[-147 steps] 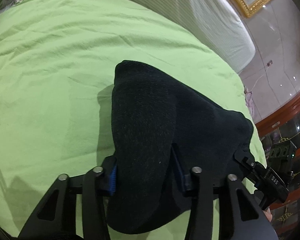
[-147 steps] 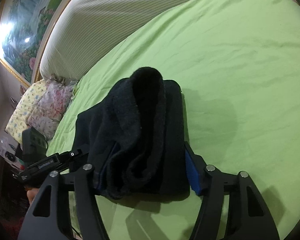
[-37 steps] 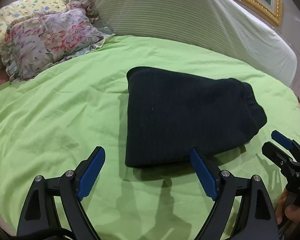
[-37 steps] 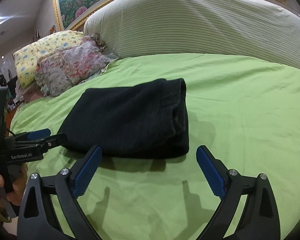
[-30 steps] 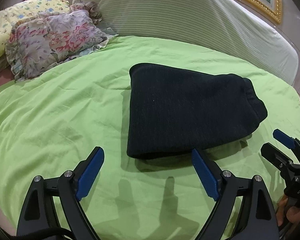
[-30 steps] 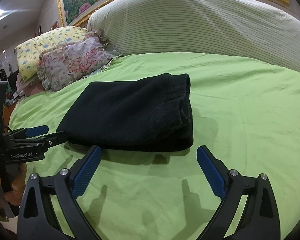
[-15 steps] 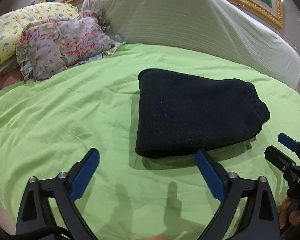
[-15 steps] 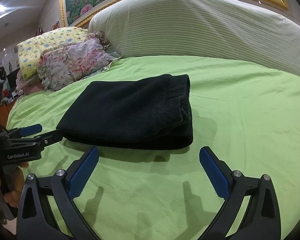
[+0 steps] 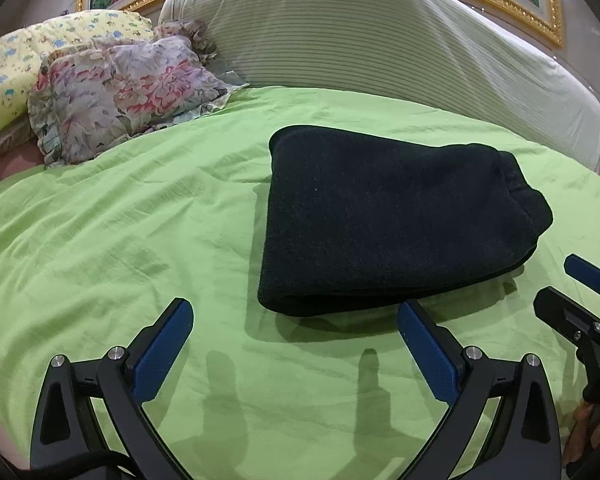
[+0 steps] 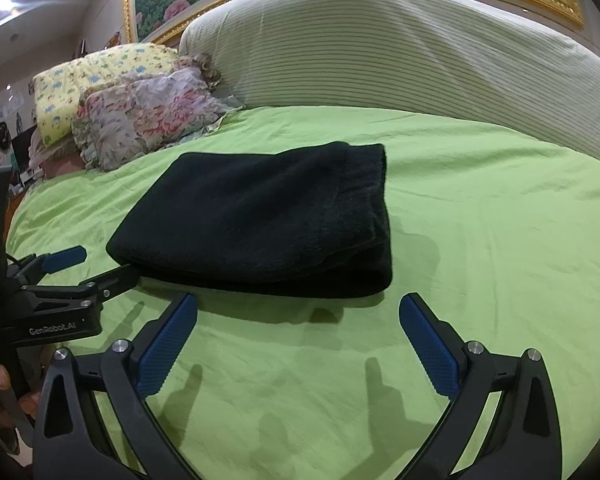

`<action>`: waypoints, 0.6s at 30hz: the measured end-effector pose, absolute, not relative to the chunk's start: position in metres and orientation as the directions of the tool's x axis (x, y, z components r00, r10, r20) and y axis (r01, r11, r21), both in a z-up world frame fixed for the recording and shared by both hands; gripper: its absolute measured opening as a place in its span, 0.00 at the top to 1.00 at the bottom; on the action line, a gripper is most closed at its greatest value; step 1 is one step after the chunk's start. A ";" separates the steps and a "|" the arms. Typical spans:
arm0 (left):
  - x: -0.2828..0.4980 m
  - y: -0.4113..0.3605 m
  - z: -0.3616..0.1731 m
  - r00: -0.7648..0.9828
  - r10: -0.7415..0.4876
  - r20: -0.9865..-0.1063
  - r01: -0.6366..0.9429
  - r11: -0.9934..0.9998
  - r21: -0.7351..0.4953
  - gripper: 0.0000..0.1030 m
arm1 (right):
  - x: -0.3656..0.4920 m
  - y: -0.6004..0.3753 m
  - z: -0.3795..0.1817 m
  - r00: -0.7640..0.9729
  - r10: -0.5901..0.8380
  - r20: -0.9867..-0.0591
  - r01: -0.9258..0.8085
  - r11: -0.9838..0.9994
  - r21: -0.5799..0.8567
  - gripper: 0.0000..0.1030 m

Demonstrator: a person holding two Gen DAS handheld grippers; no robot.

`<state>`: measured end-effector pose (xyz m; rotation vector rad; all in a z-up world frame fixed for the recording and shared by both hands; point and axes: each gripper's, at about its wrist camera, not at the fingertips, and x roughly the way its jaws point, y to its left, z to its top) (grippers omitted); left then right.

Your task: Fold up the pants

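Note:
The black pants (image 9: 384, 220) lie folded into a thick rectangular bundle on the green bed sheet (image 9: 120, 240); they also show in the right wrist view (image 10: 268, 220). My left gripper (image 9: 296, 316) is open and empty, held back from the bundle's near edge. My right gripper (image 10: 298, 308) is open and empty, just short of the bundle's other side. Each gripper shows at the edge of the other's view, the right one (image 9: 576, 292) and the left one (image 10: 88, 266), both apart from the pants.
A floral pillow (image 9: 116, 96) and a yellow patterned pillow (image 9: 8, 76) lie at the far left. A large striped white bolster (image 9: 380, 40) runs along the back of the bed. The bed's edge is near me.
Both grippers let go of the bundle earlier and have drawn back and risen slightly. The pants lie still and look a little farther off.

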<state>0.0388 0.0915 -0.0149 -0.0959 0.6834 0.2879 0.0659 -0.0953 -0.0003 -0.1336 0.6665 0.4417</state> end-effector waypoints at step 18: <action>0.038 0.088 -0.015 0.759 0.214 -0.616 -0.283 0.959 -0.016 0.01 | 0.065 -0.090 0.001 0.725 0.350 -0.593 -0.431 0.902 0.005 0.02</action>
